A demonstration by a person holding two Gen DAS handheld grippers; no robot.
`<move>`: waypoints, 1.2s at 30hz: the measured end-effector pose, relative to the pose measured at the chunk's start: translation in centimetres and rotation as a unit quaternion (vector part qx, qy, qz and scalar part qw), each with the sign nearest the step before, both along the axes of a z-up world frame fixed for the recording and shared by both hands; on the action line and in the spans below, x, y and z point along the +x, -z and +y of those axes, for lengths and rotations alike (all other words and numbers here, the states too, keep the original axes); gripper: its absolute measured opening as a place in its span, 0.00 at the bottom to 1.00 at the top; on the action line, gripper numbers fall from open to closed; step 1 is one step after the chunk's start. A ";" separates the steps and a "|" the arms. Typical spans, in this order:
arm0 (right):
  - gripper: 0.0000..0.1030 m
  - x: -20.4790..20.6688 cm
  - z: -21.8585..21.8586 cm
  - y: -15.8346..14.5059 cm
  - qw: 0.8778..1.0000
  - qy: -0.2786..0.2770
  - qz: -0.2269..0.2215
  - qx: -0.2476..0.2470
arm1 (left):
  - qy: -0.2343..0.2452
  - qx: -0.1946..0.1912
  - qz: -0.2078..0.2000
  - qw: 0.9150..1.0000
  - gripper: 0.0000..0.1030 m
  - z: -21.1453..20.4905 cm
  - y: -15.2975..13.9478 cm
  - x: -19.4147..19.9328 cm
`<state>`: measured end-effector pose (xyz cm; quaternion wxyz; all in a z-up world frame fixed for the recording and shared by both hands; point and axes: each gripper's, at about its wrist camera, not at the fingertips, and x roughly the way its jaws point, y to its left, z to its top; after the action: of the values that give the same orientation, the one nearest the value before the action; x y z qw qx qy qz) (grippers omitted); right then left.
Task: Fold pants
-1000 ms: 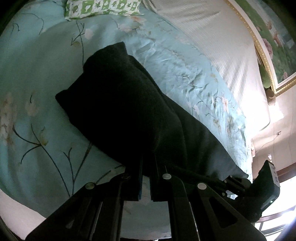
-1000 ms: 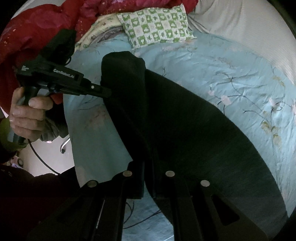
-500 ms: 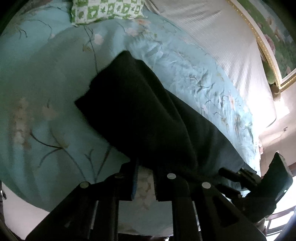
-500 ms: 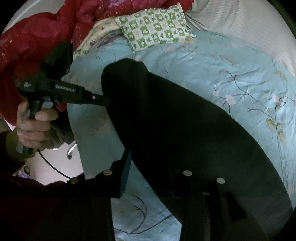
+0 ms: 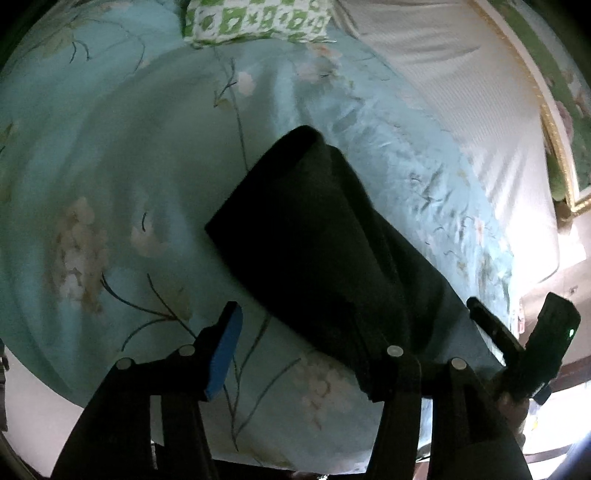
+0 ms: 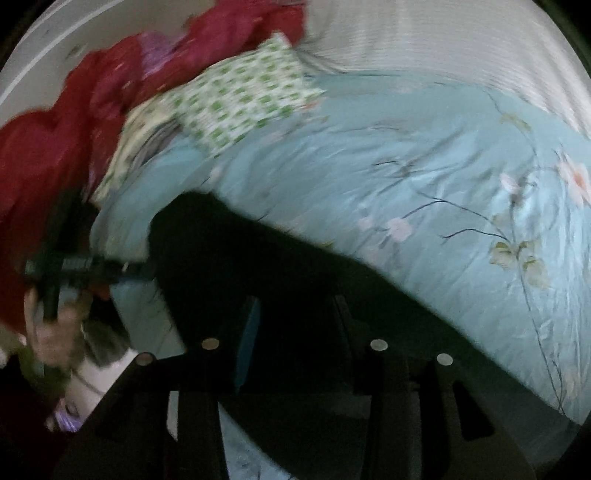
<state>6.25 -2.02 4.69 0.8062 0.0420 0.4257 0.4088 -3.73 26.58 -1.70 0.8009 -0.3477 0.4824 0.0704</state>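
Black pants [image 5: 314, 236] lie folded in a long strip on the teal floral bedspread [image 5: 110, 166]. My left gripper [image 5: 295, 343] is open at the near end of the strip, its blue-padded left finger [image 5: 225, 350] clear of the cloth and its right finger against the pants' edge. In the right wrist view the pants [image 6: 258, 258] lie under my right gripper [image 6: 295, 317], which is open with both fingers over the dark cloth. The left gripper also shows in the right wrist view [image 6: 144, 271] at the pants' left edge. The right gripper shows in the left wrist view [image 5: 476, 308].
A green-and-white checked pillow [image 5: 258, 18] lies at the head of the bed, also seen in the right wrist view [image 6: 243, 92]. A red quilt [image 6: 74, 110] is heaped at the left. A white striped sheet [image 5: 461, 92] covers the right side. The bed's near edge [image 5: 55, 391] is close.
Both grippers have opened and let go of the pants. The pants have dropped flat onto the bedspread. Both grippers have drawn back a little.
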 end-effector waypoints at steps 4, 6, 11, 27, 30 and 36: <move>0.40 2.7 1.0 0.4 1.000 0.003 0.010 -0.012 | -0.016 -0.020 0.011 1.000 0.56 1.0 1.2 0.4; 0.40 3.5 1.7 0.8 1.000 -0.004 0.012 -0.021 | -0.022 -0.022 0.013 0.999 0.56 1.5 1.7 0.5; 0.40 5.9 2.9 2.9 0.998 -0.010 0.032 -0.057 | -0.024 -0.012 0.008 1.000 0.55 1.5 2.2 0.9; 0.11 5.5 3.8 4.1 0.997 -0.044 0.032 -0.056 | -0.026 0.004 -0.019 0.999 0.23 1.6 2.2 3.4; 0.09 4.4 2.8 2.0 0.999 -0.044 0.006 -0.029 | -0.016 -0.016 -0.057 0.998 0.19 1.5 0.2 1.8; 0.08 1.8 -0.1 -2.7 0.997 -0.050 -0.048 0.040 | 0.018 -0.004 -0.136 0.991 0.19 0.4 -5.6 -2.0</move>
<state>8.04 -2.08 7.39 0.8023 0.0334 0.3710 0.4665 -5.69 26.97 3.94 0.8587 -0.3485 0.3757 0.0057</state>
